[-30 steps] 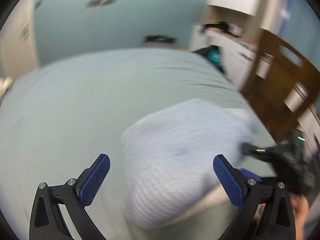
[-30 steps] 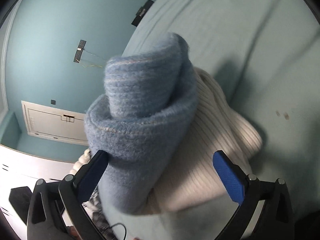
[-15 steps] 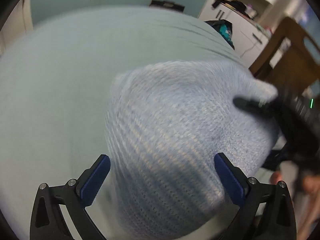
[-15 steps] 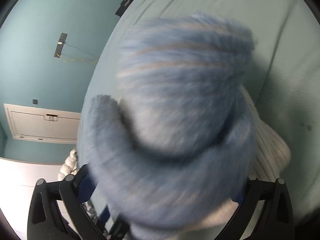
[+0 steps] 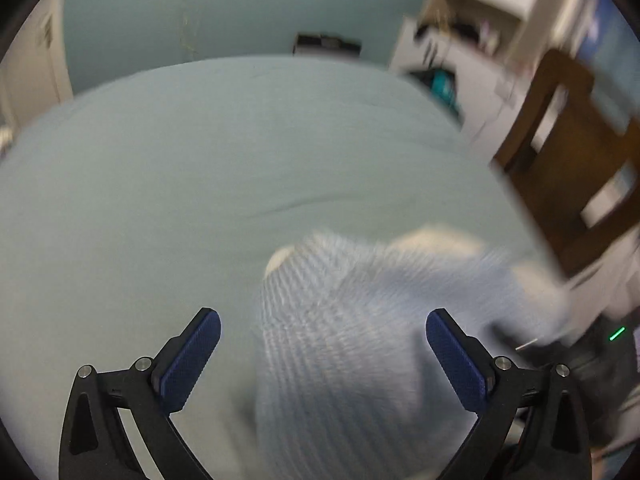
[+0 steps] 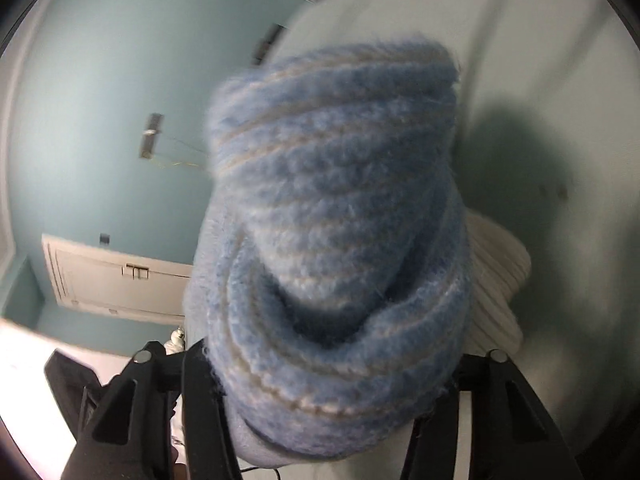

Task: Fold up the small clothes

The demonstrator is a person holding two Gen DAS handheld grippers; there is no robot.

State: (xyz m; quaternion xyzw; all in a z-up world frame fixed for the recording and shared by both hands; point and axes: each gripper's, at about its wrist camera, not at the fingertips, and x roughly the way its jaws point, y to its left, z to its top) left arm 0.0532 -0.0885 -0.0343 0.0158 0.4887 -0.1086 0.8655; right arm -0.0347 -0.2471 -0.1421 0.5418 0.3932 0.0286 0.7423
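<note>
Our right tongs (image 6: 332, 396) have just been closing and now pinch the blue knit (image 6: 336, 240) by its rolled cuff, its length running straight away from us over the bed (image 6: 560, 80). Our left tongs (image 5: 322, 354) stand spread, nothing pressed, with the same knit lying ahead and right of centre between the pads. Beyond it, a cream ribbed garment (image 6: 496, 276) rests on the bed. We judge the right hand nearer.

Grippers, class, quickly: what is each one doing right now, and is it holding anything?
Left gripper: open, holding nothing.
Right gripper: jaws just closing, shut on the blue sock.
</note>
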